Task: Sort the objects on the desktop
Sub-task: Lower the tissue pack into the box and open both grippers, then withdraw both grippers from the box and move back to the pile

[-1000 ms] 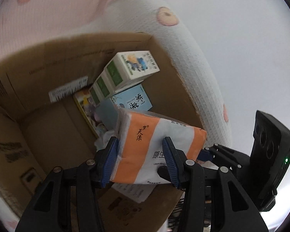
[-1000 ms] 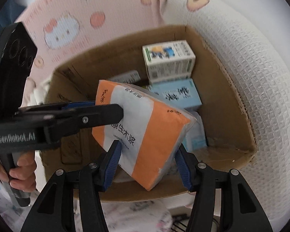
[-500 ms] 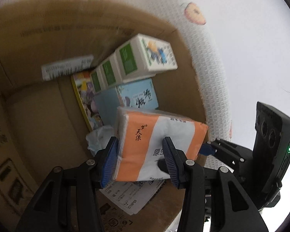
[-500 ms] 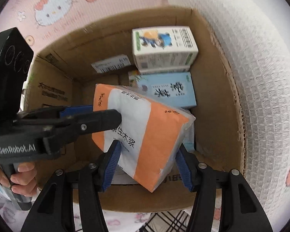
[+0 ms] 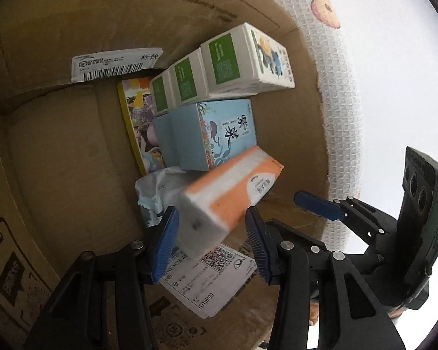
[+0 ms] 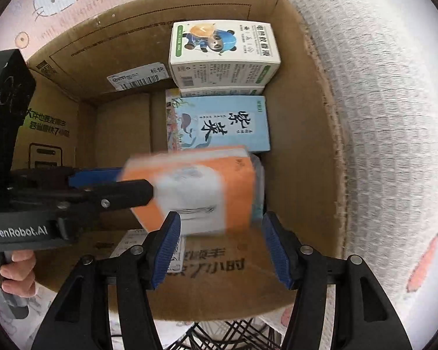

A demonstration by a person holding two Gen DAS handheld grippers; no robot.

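**Tissue pack drops into the box**

The orange tissue pack (image 5: pixel 230 195) is blurred and tilted inside the cardboard box (image 5: pixel 58 145), just in front of the blue carton (image 5: pixel 210 134). Both the left gripper (image 5: pixel 211 242) and the right gripper (image 6: pixel 223 248) are spread and pinch nothing, so I judge this the release step. Next, both should withdraw for another object. Only the left view shows the picture book (image 5: pixel 131 122) beside the cartons; only the right view shows the hand (image 6: pixel 11 268) on the left handle.

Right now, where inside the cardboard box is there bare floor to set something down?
Bare floor lies left of the upright yellow-edged picture book. The right side is crowded: green-and-white cartons, light blue box, orange-and-white tissue pack, crumpled wrapper.
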